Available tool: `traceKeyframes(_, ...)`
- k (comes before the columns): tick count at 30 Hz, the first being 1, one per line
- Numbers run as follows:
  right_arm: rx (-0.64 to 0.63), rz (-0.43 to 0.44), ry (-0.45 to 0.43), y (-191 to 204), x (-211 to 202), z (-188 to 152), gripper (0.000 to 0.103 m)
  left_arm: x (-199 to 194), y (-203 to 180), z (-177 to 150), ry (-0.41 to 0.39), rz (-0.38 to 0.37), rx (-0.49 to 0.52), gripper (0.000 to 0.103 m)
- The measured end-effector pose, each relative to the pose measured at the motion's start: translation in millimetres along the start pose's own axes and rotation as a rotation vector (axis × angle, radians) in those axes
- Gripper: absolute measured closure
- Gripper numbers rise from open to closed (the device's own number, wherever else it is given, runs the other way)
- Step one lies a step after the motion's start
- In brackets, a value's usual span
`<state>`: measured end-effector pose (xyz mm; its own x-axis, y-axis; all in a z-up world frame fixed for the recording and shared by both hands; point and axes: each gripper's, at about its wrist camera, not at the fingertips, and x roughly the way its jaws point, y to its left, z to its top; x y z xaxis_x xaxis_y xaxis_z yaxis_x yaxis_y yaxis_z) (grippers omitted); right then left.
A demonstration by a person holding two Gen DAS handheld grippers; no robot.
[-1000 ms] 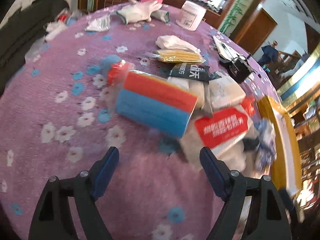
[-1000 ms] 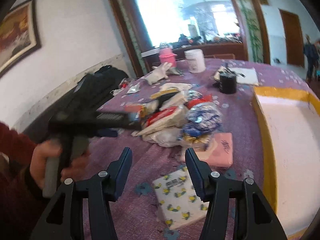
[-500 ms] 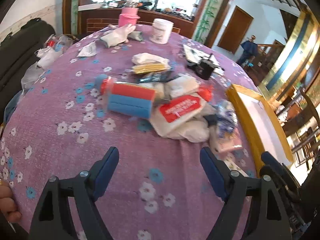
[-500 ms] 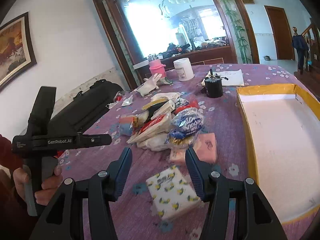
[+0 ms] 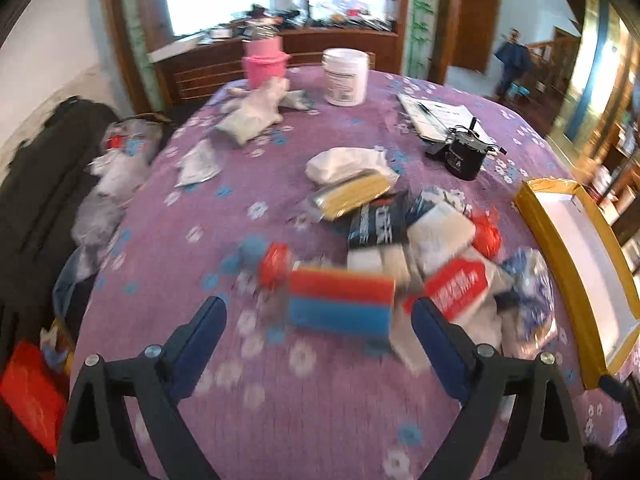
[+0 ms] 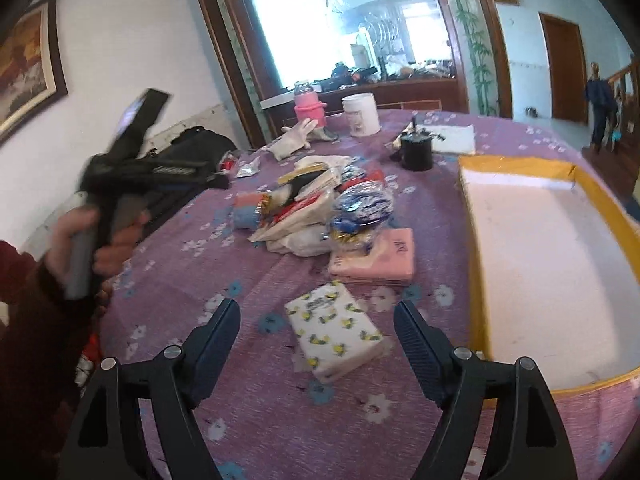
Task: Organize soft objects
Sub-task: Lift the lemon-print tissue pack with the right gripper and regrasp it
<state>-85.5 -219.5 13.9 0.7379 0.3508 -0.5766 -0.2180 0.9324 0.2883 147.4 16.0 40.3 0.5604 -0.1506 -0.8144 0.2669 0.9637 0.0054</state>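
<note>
Opening wide just now, nothing held: left gripper [image 5: 316, 320], raised above the purple table [image 5: 280, 420] | right gripper [image 6: 316, 328] also just opened wide, empty | lemon tissue pack [image 6: 334, 330] seen lying between its fingers | soft pile [image 6: 320, 208] set beside yellow tray [image 6: 560, 248]

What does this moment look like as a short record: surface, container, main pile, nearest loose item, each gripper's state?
surface: round table with a purple floral cloth
container: yellow-rimmed tray, white inside, nothing in it
main pile: packets heaped mid-table, among them an orange-and-blue sponge pack and a red-labelled bag
nearest loose item: lemon-print tissue pack, lying flat, with a pink pack just beyond it
left gripper: jaws have just been opening, nothing between them, aimed at the sponge pack
right gripper: jaws have just been opening, held above the tissue pack, not touching it
</note>
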Motion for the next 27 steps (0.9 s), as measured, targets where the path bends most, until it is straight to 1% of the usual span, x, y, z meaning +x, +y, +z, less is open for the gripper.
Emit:
traceKeyframes(2, 0.003, 0.011, 0.009, 2.5, 4.9, -0.4, 0.020, 23.1, 7.1, 16.5, 0.029, -0.057, 0.005, 0.010)
traceKeyframes(3, 0.003, 0.012, 0.010, 3.9, 7.3, -0.7, 0.020, 37.3, 11.2, 24.1, 0.051, -0.069, 0.007, 0.010)
traceKeyframes(5, 0.006, 0.015, 0.022, 5.9, 11.9, -1.3, 0.020, 55.1, 16.7, 30.1, 0.060, -0.057, 0.001, 0.010)
traceKeyframes(6, 0.009, 0.019, 0.028, 6.3, 14.0, -1.6, 0.020, 63.9, 20.5, 30.9, 0.072, -0.078, -0.012, 0.010)
traceKeyframes(8, 0.013, 0.019, 0.039, 6.2, 17.8, -3.1, 0.020, 75.8, 21.8, 27.2, 0.118, -0.149, -0.019, 0.010)
traceKeyframes(9, 0.017, 0.020, 0.046, 5.2, 19.8, -4.0, 0.020, 79.1, 21.4, 22.9, 0.138, -0.170, -0.015, 0.010)
traceKeyframes(11, 0.031, 0.026, 0.057, 2.3, 22.5, -5.0, 0.020, 76.5, 15.0, 6.6, 0.151, -0.210, 0.025, 0.010)
traceKeyframes(12, 0.038, 0.030, 0.060, 1.4, 22.9, -5.5, 0.020, 71.5, 10.6, -3.1, 0.163, -0.246, 0.053, 0.010)
traceKeyframes(14, 0.042, 0.035, 0.069, -0.7, 22.2, -5.8, 0.020, 53.9, -1.4, -31.8, 0.184, -0.375, 0.121, 0.010)
traceKeyframes(15, 0.033, 0.027, 0.077, -0.8, 21.8, -6.2, 0.020, 45.8, -6.5, -42.7, 0.181, -0.391, 0.156, 0.010)
traceKeyframes(17, 0.011, 0.000, 0.096, -0.8, 22.6, -6.0, 0.018, 24.9, -16.3, -68.4, 0.151, -0.384, 0.238, 0.010)
traceKeyframes(19, -0.025, -0.034, 0.124, -0.2, 25.2, -5.5, 0.017, 10.3, -15.3, -82.4, 0.119, -0.339, 0.237, 0.010)
traceKeyframes(21, -0.051, -0.061, 0.151, -0.1, 29.1, -3.7, 0.016, 2.4, -4.3, -85.1, 0.110, -0.320, 0.141, 0.010)
traceKeyframes(22, -0.068, -0.073, 0.169, 0.4, 32.4, -2.3, 0.015, 0.9, 5.5, -83.3, 0.109, -0.305, 0.043, 0.009)
traceKeyframes(23, -0.091, -0.090, 0.188, 1.5, 37.1, -0.4, 0.012, -0.3, 9.2, -82.3, 0.105, -0.296, -0.003, 0.009)
traceKeyframes(26, -0.180, -0.131, 0.278, 4.9, 60.7, 4.8, 0.009, -1.0, 8.5, -77.5, 0.102, -0.201, -0.056, 0.009)
traceKeyframes(27, -0.198, -0.148, 0.309, 4.8, 68.8, 5.4, 0.009, 1.4, 9.3, -75.5, 0.107, -0.195, -0.071, 0.009)
